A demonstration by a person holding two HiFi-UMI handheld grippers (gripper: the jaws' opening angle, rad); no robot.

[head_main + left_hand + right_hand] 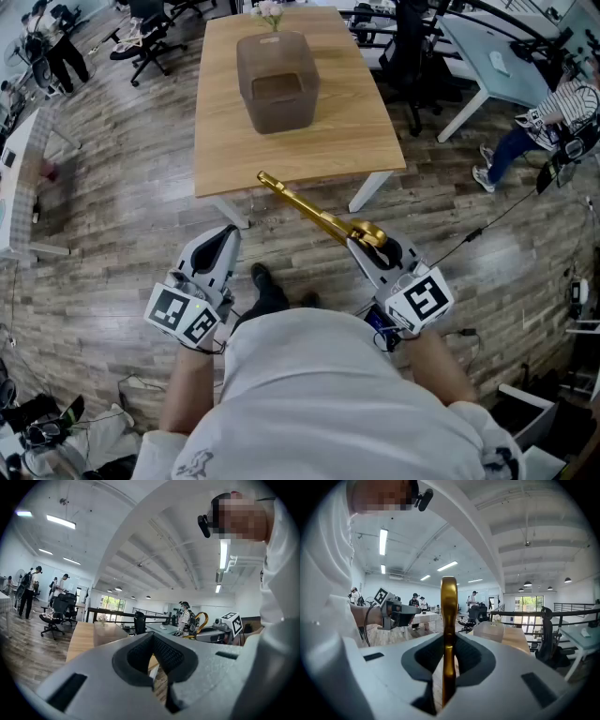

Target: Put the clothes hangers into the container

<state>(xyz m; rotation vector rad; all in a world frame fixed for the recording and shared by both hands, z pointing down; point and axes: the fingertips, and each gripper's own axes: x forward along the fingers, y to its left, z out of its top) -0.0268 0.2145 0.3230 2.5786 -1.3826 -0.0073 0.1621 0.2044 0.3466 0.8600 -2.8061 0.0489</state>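
Hanger (314,212) sits clamped in our right gripper (367,242), sticking out ahead of it toward the bench (361,141), where the container (277,82) stands farther ahead. Our left gripper (223,240) is closed on nothing.

You stand on a grey-brown wood-plank floor (112,225). A light wooden table (309,150) on white legs is straight ahead of you. Black office chairs (155,37) sit past its far left corner, and a pale-topped desk (487,56) is off to its right. White beamed ceiling, strip lights (61,521) lit. Bright windows (530,603) show behind a dark railing (567,613). People (26,590) stand in the background.
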